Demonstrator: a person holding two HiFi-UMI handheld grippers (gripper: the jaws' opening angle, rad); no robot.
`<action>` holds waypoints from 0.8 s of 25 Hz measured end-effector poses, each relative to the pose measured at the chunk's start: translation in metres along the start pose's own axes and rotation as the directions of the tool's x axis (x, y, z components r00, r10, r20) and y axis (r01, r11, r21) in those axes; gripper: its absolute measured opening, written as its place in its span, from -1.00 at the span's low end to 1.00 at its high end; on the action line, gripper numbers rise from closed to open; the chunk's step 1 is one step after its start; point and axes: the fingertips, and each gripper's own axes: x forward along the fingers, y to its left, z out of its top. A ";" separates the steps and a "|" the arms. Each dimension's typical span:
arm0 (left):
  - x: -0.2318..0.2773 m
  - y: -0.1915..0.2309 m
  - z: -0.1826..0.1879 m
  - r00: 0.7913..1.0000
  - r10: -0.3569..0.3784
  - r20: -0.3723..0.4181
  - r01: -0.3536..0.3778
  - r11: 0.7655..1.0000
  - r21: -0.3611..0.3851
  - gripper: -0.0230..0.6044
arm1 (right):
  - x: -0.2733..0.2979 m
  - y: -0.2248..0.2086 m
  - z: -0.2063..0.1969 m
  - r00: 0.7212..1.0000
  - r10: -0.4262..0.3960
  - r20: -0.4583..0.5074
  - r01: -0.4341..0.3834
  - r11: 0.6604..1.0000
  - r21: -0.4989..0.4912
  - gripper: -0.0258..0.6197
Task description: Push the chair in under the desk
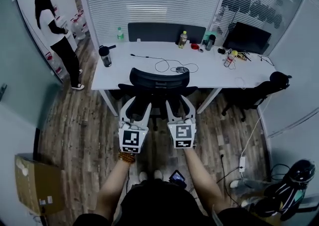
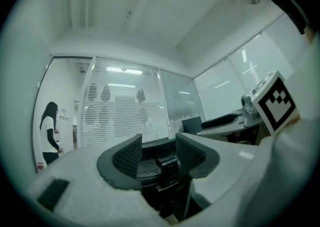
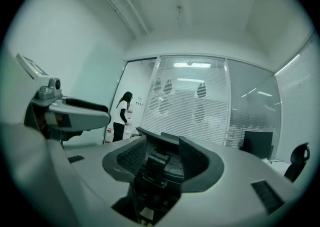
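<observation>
The black office chair (image 1: 157, 78) stands at the white desk (image 1: 124, 70), with its seat partly under the desktop and its curved backrest toward me. My left gripper (image 1: 138, 106) and right gripper (image 1: 179, 105) reach side by side to the back of the chair, just below the backrest. In the left gripper view the left gripper (image 2: 158, 153) stands open around a narrow black bracket of the chair (image 2: 167, 168), and the pads do not touch it. The right gripper (image 3: 162, 158) is likewise open around the chair's back support (image 3: 152, 171).
A person (image 1: 52, 36) stands at the far left by a wall. The desk carries a black tumbler (image 1: 105, 56), bottles, a cable (image 1: 169, 64) and a monitor (image 1: 246, 37). A second black chair (image 1: 249, 95) sits at the right end. A cardboard box (image 1: 37, 182) lies on the floor at left.
</observation>
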 end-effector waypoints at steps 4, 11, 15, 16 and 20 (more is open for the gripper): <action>-0.015 0.005 -0.004 1.000 0.019 0.006 -0.019 0.999 -0.037 -0.31 | -0.009 0.019 0.001 0.999 -0.041 0.001 0.041 0.998 0.039 -0.35; -0.038 0.009 -0.016 1.000 0.022 0.010 -0.022 0.998 -0.059 -0.38 | -0.024 0.048 -0.001 0.995 -0.098 0.024 0.096 0.993 0.073 -0.47; -0.050 0.012 -0.018 1.000 0.025 0.011 -0.024 0.998 -0.060 -0.43 | -0.031 0.060 0.000 0.992 -0.123 0.041 0.119 0.988 0.094 -0.54; -0.053 0.015 -0.018 1.000 0.028 0.012 -0.027 0.998 -0.059 -0.44 | -0.031 0.064 0.002 0.991 -0.124 0.045 0.119 0.988 0.099 -0.55; -0.065 0.022 -0.021 0.999 0.047 0.017 -0.046 0.997 -0.055 -0.53 | -0.031 0.084 0.000 0.993 -0.109 0.053 0.103 0.989 0.106 -0.61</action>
